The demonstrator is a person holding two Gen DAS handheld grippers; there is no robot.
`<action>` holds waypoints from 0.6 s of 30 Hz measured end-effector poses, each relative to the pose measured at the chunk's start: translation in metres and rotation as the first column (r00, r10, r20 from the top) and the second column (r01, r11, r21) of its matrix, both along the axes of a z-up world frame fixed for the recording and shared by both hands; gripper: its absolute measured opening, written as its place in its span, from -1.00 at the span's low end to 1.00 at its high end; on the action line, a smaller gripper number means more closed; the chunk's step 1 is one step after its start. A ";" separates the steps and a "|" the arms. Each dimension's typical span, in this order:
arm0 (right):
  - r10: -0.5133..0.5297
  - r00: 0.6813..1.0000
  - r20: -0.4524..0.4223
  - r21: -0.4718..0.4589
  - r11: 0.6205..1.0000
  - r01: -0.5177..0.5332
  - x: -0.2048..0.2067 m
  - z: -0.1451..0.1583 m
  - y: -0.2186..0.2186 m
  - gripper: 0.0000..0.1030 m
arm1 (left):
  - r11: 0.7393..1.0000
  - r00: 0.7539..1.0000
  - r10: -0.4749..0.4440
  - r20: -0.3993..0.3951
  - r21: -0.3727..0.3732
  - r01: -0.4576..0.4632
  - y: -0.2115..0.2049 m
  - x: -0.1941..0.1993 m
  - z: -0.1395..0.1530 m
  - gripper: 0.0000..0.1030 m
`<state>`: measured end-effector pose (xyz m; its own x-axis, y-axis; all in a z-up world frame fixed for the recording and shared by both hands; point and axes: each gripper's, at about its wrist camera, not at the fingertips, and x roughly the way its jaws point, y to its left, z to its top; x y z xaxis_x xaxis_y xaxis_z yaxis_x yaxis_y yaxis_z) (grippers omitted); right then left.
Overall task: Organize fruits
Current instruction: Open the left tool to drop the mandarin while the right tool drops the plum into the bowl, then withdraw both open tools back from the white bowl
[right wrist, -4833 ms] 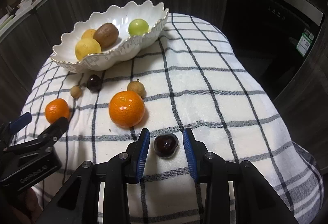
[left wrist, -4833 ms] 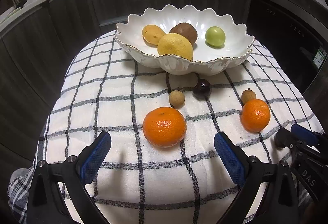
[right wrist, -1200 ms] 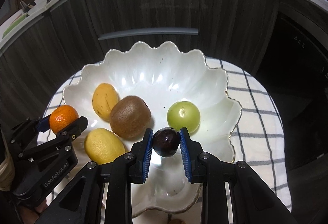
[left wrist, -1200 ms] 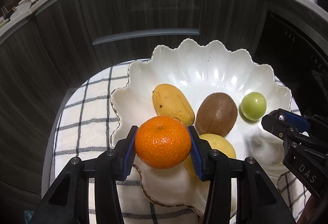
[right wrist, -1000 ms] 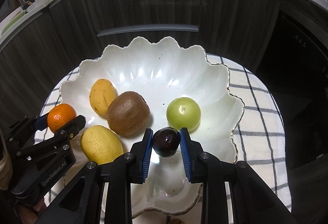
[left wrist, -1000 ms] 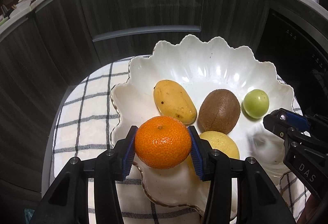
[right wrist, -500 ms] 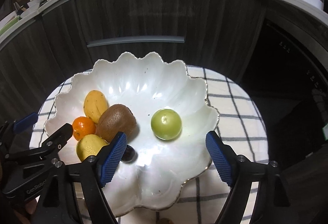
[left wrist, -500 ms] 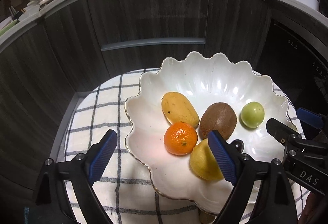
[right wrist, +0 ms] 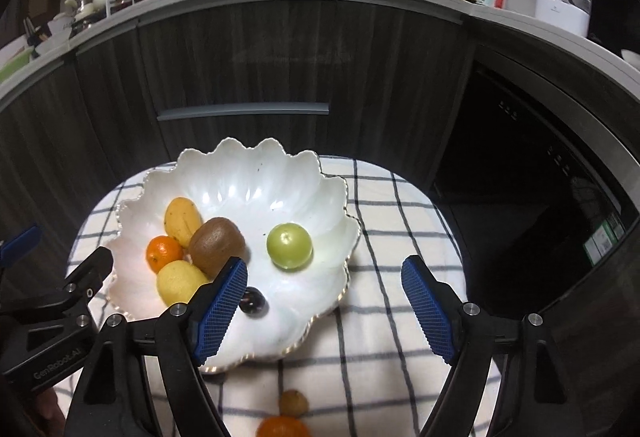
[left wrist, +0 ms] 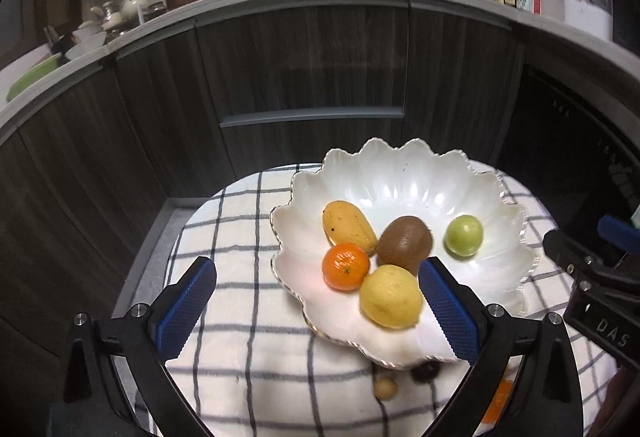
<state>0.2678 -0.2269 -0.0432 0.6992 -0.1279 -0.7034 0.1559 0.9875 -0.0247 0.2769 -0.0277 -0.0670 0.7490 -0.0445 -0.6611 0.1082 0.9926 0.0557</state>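
A: Left gripper (left wrist: pixel 316 301) first: how does it stand?

B: It points down at a slant over the near left rim of the scalloped white bowl (left wrist: pixel 404 165). Its blue pads (left wrist: pixel 186 307) are far apart and still spreading, and nothing sits between them or touches them. The mandarin (left wrist: pixel 346 266) lies free in the bowl, well beyond the pads.

A: And the right gripper (right wrist: pixel 326 307)?

B: Same downward tilt, above the bowl's near right edge. Its jaws stand wide with nothing held. The dark plum (right wrist: pixel 253 301) rests on the bowl floor just beside the left pad; whether they touch I cannot tell.

A: What else is in the bowl?

B: A small mango (left wrist: pixel 349 227) at the back left, a kiwi (left wrist: pixel 405 240) beside it, a lemon (left wrist: pixel 391 296) in front, all bunched together with the mandarin. A green round fruit (left wrist: pixel 464 235) sits apart on the right.

A: Anything still out on the checked cloth (left wrist: pixel 244 229)?

B: Yes, in front of the bowl. The left camera shows a longan (left wrist: pixel 386 387) and a second dark plum (left wrist: pixel 426 371) tucked under the bowl's near rim. The right camera shows another longan (right wrist: pixel 294 403) with a second mandarin (right wrist: pixel 282 427) just before it at the bottom edge.

A: Any sign of the person?

B: Only the grippers show clearly.
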 end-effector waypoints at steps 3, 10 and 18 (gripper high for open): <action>-0.009 1.000 -0.004 0.016 1.000 0.010 -0.015 0.001 -0.002 0.56 | 1.000 1.000 0.008 0.002 -0.017 -0.008 0.002 -0.016 0.004 1.00; -0.010 0.999 -0.031 0.038 0.999 0.011 -0.042 -0.010 0.001 0.56 | 1.000 1.000 0.022 0.015 0.019 -0.022 0.003 -0.048 0.000 1.00; 0.011 0.998 -0.069 0.035 0.999 -0.009 -0.062 -0.033 0.008 0.56 | 0.998 0.999 0.032 -0.007 0.050 -0.031 0.008 -0.072 -0.021 1.00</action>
